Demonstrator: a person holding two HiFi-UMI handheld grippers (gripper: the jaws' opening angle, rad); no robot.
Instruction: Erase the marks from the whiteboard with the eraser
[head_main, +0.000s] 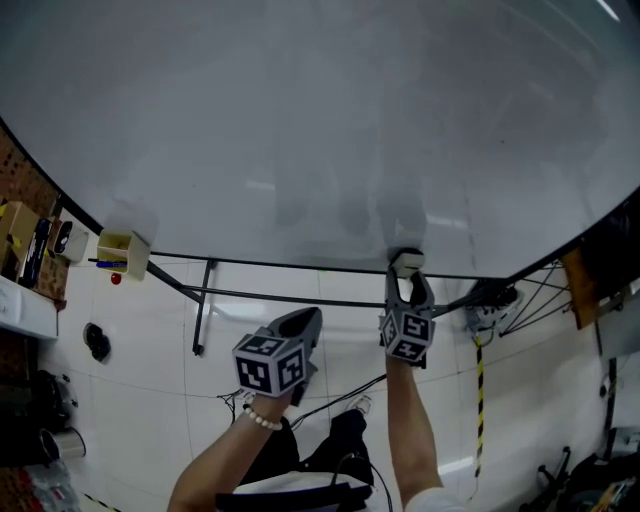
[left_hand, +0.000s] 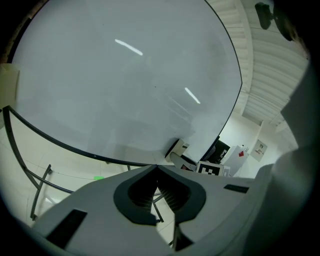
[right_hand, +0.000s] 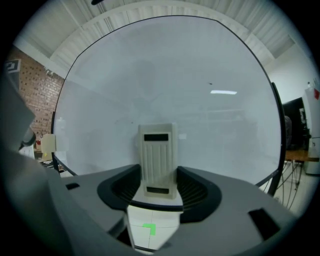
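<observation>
1. the wiping step looks to be in hand: the right gripper (head_main: 408, 280) has its jaws clamped on the pale eraser (right_hand: 158, 155), which stands upright and seemingly against the whiteboard (head_main: 300, 120) at its lower edge.
2. the left gripper (left_hand: 156, 176) hangs below the board, its jaws pressed together with nothing between them.
3. no clear marks show, only faint smears, so the next move probably calls for flat, firm strokes upward.
4. the board is glossy and rests on a dark metal stand (head_main: 205, 295). the room has a white tiled floor (head_main: 150, 340), cables (head_main: 340, 400) and a brick wall (right_hand: 35, 85) at the left.

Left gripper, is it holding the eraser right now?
No, the left gripper has its jaws together with nothing between them, while the eraser is clamped in the right gripper.
</observation>
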